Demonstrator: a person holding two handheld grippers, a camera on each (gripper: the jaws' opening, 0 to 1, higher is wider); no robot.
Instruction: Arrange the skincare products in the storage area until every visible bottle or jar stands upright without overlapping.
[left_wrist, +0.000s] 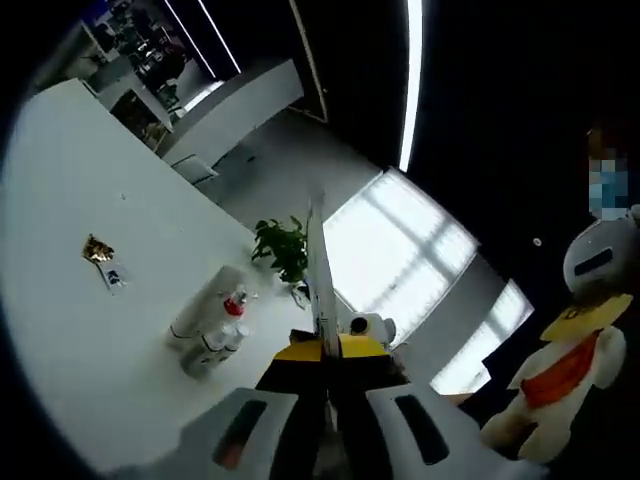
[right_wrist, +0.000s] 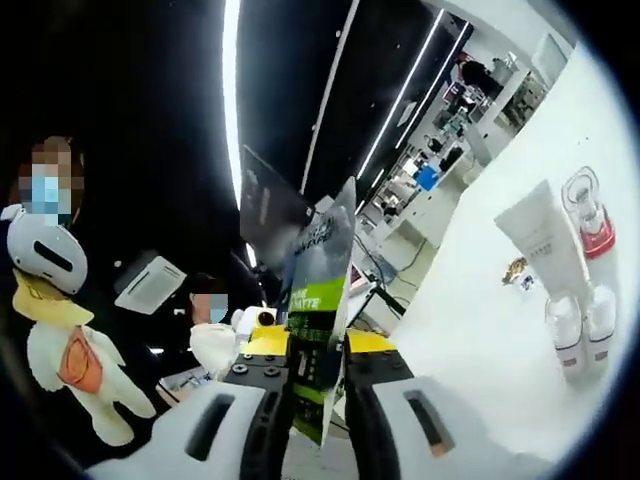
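Seemingly both of my hand-held grippers are busy with one thin flat thing rather than with the skincare. My left hand-held gripper (left_wrist: 328, 400) has its jaws drawn narrow on the edge of a flat card (left_wrist: 320, 290), seen edge-on as a pale blade rising straight ahead; the bottles (left_wrist: 212, 335) lie ahead and to the left of it on the white table (left_wrist: 90, 200), well apart from the jaws, a close cluster with a red-collared pump bottle (left_wrist: 235, 305) among them. A small gold-wrapped scrap (left_wrist: 98, 250) sits farther left on the table, a potted plant (left_wrist: 282, 248) just beyond the cluster, and a plush toy (left_wrist: 580, 350) off to the right. My right hand-held gripper (right_wrist: 318, 400) is closed narrow on the same sort of flat packet (right_wrist: 318, 330), black with a green band, its long axis running up along the jaws. From this side the products stand far right: a white tube (right_wrist: 545, 250) upright, the red-collared bottle (right_wrist: 590, 215) beside it, two small bottles (right_wrist: 580, 330) in front, touching or nearly so. I judge the right hand nearer, but the packet must be put down first.
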